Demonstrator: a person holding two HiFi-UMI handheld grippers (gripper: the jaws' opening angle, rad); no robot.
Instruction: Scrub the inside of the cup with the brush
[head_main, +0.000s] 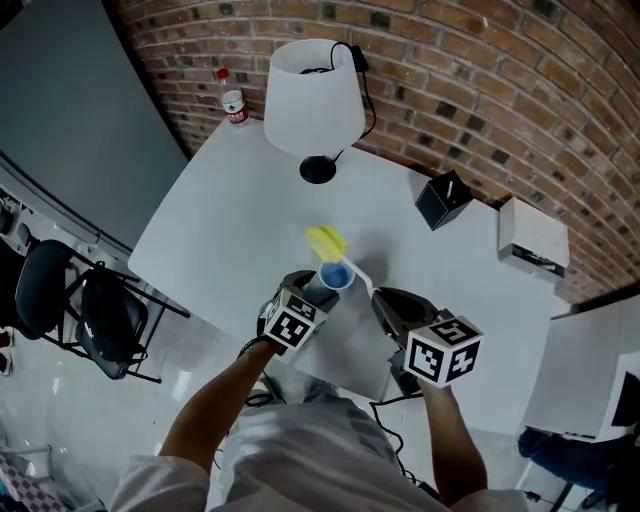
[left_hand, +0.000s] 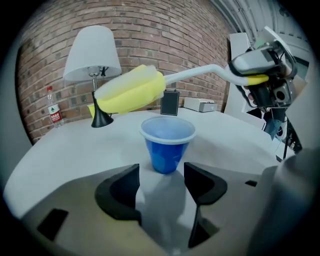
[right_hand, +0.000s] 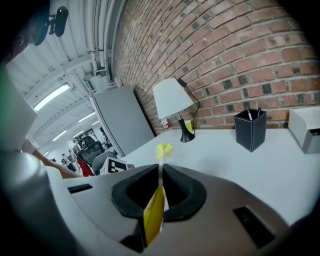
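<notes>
A blue cup with a white rim stands upright on the white table. In the left gripper view the cup sits just past my open left gripper, its base level with the fingertips and apart from both. My left gripper is right beside the cup. My right gripper is shut on the brush's white and yellow handle. The brush's yellow sponge head hovers above and slightly beyond the cup, outside it; the head also shows in the head view.
A white lamp on a black base stands at the back of the table, a water bottle at its far left corner. A black pen holder and a white box sit at the right. Black chairs stand left of the table.
</notes>
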